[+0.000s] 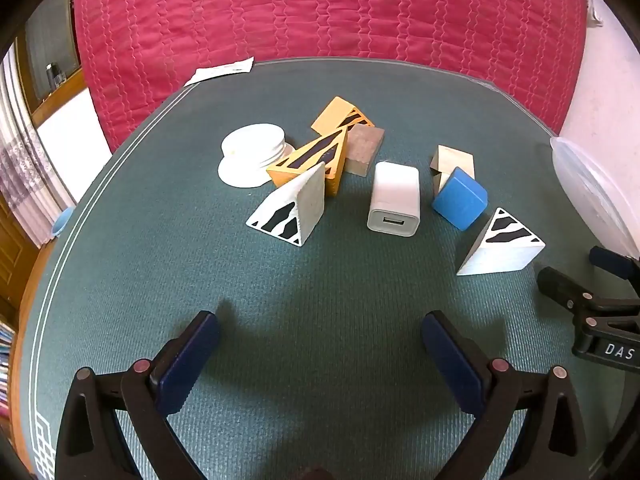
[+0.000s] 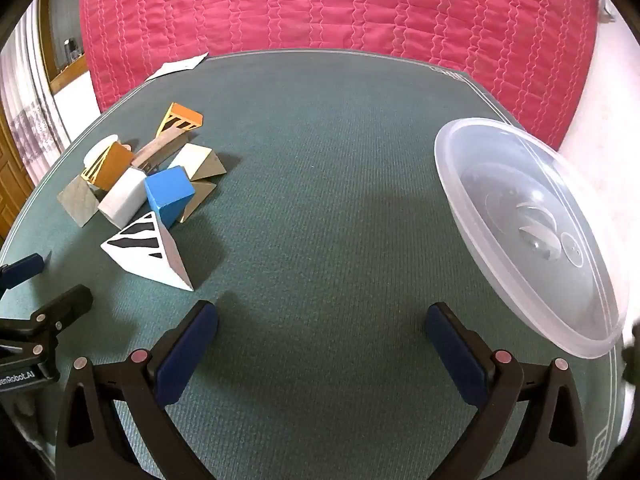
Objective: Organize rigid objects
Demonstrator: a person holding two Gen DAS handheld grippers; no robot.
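A: Left wrist view. What is lying ahead of the left gripper (image 1: 320, 356)?

B: Its jaws are standing spread wide, holding nothing. Beyond them, blocks are sitting jumbled mid-table (image 1: 160, 240): a white charger (image 1: 394, 200), a blue cube (image 1: 460, 199), a white striped wedge (image 1: 292, 210) and orange wedges (image 1: 316, 160) leaning against a white disc (image 1: 252, 154).

A: Why is the gripper tilting downward?

B: Probably to bring the pile into reach before choosing a piece.

A: Right wrist view?

B: The right gripper (image 2: 322, 352) is likewise gaping empty over bare cloth. A second white striped wedge (image 2: 150, 254) is lying nearest it, and a clear plastic lid (image 2: 528, 236) is resting at the table's right edge, well apart from the pile, seemingly waiting as a collecting place.
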